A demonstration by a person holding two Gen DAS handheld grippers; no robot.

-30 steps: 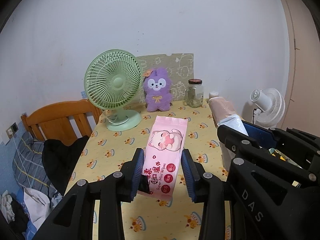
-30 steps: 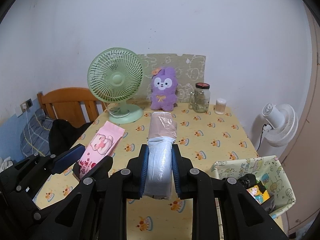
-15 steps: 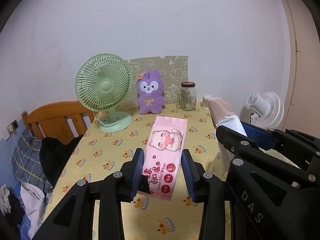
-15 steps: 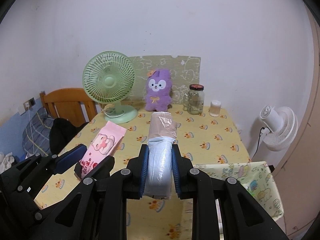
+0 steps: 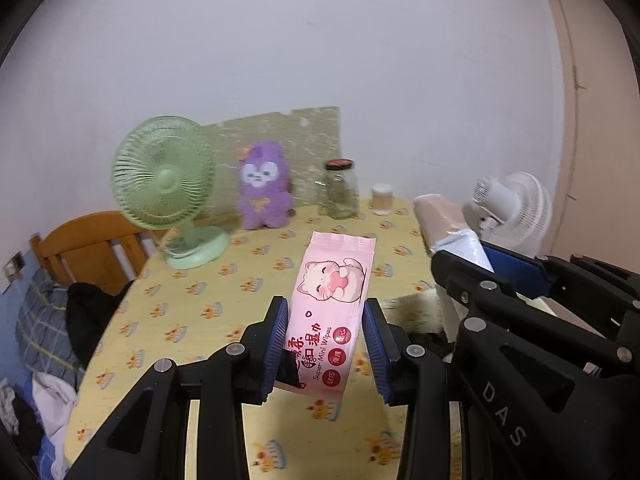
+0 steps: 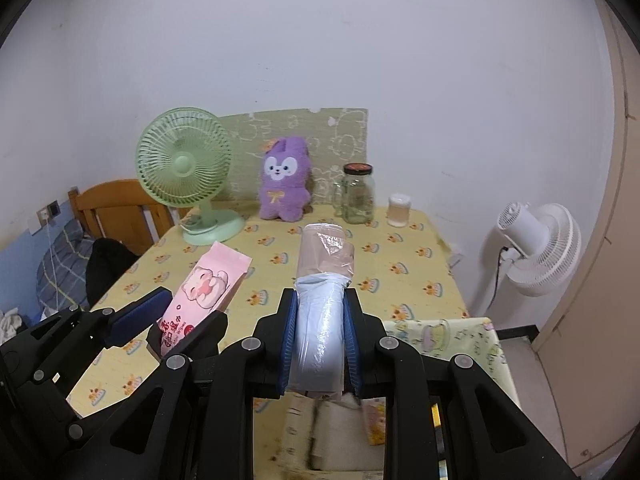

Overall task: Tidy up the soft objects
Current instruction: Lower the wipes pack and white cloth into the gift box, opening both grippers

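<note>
Inv.: 2 hand-held grippers over table (image 6: 404,256), left hand-held gripper (image 5: 325,342) clamping 1 pink wipes pack (image 5: 330,308), right hand-held gripper (image 6: 320,340) clamping 1 plastic-wrapped roll (image 6: 322,280); 1 purple plush (image 6: 285,184), 2 fans sitting behind.

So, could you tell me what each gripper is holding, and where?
Left gripper: pink wet wipes pack, clamped near its lower end. Right gripper: plastic-wrapped roll, near its bluish end.

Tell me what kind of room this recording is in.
Probably a small bedroom or living space in a home: a table under a yellow printed cloth against the wall, a purple plush toy and green desk fan on it, and checked bedding alongside.
</note>
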